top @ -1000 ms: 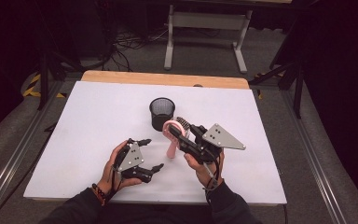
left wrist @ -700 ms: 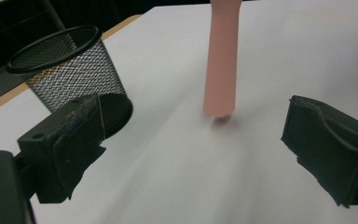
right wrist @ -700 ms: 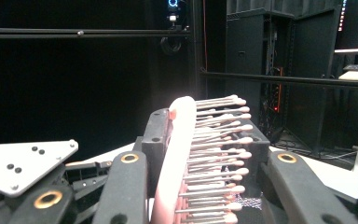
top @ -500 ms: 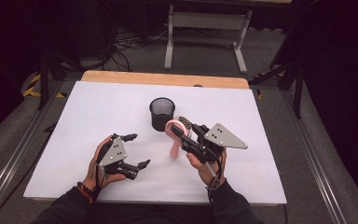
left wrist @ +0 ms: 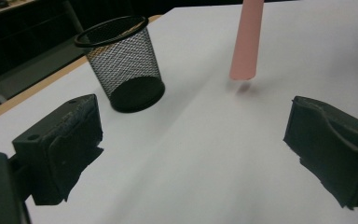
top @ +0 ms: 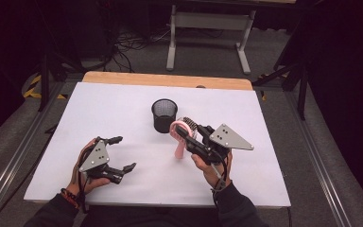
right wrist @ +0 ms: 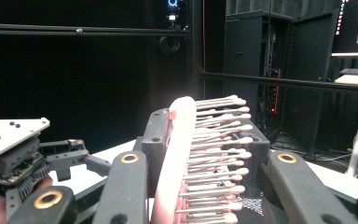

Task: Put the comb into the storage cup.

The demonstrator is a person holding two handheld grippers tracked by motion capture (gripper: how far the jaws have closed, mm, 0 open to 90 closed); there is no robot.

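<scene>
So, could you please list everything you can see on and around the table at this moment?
Hairbrush: one, pink with pale bristles, held upright by its head in the right tool, handle end just above the table.
Mesh pen cup: one, black, standing upright at mid-table, just left of the brush.
Table: one, white top with a wooden strip along the far edge.
Desk frame: one, grey, on the floor behind the table.
Cables: several, dark, on the floor at the back left.
Left tool: one, black, jaws open, low over the near-left of the table.
Right tool: one, black with a grey plate, shut on the hairbrush.
Hands: two, holding the tools.
</scene>
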